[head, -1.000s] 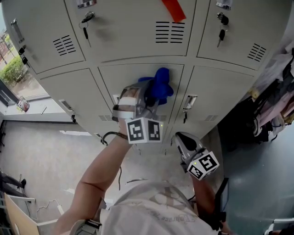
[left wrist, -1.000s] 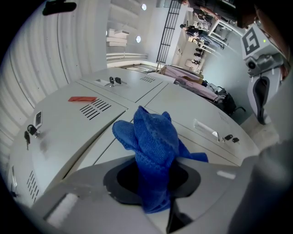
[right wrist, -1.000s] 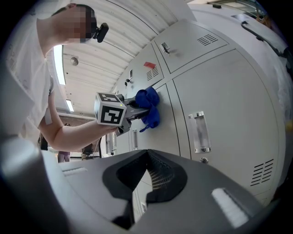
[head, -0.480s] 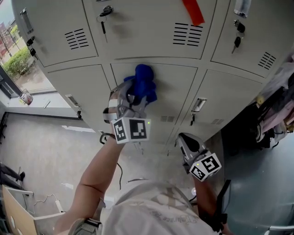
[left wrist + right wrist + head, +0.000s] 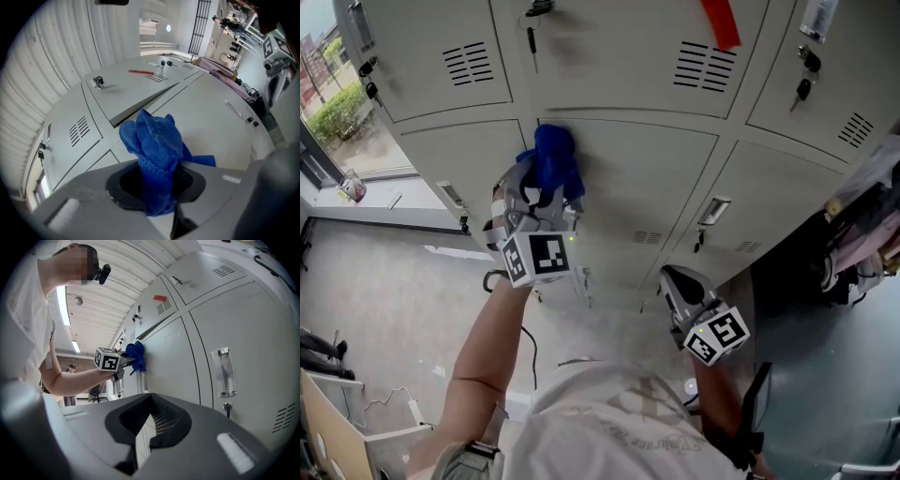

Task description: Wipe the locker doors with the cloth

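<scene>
1. Two jaws of the left gripper clamped the blue cloth, bunched at their 12 o'clock against a locker door.
2. The right gripper, jaws closed and empty, hung well apart at the cloth's 5 o'clock.

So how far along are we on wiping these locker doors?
Done: can't tell; no door shows wipe marks. In hand: the left claw is shut on the blue cloth, pressed at the upper left corner of the middle lower door. The right claw is shut, empty and low. Left: likely the rest of that door and the neighbouring doors.
</scene>
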Demonstrator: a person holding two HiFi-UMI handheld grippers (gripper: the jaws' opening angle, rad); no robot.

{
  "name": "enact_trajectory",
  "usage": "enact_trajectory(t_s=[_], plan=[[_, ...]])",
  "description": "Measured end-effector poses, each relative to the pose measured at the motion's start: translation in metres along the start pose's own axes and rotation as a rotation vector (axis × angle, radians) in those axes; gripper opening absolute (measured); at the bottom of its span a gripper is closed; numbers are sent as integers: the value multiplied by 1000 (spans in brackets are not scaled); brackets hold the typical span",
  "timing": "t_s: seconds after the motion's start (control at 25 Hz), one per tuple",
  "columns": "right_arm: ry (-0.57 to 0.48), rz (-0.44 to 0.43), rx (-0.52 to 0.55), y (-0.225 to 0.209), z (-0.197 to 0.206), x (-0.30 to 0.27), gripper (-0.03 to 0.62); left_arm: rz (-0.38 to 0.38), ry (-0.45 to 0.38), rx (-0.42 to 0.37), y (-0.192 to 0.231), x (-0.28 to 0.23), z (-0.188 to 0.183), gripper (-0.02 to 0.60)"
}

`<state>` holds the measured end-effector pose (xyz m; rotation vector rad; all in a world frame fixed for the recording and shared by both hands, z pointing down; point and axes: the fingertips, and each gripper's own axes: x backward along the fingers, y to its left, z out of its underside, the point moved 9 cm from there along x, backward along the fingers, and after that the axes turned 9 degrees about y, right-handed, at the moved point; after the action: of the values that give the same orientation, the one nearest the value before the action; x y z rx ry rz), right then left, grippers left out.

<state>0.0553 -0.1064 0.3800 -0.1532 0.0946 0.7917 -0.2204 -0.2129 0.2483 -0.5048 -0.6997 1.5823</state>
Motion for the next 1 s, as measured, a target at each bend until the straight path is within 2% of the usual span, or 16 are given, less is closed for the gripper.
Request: enact_trajectory(t_s=[0.12,0.24,0.44,0.68,1.0], plan=[[7,-3,0,3,0,-2,8,-7,27,-12,5,4,13,112],[13,-2,-1,5,1,-5,6,15,20,3,8,11,17,110],[16,-1,-2,14,1,-11,6,38,46,-66,-7,5,30,112],[25,42,12,26,3,-14,6,30,26,-123,-21,3,33,112],[20,101,4,50,7,-18,6,117,-32,-114,-31,2,23,112]])
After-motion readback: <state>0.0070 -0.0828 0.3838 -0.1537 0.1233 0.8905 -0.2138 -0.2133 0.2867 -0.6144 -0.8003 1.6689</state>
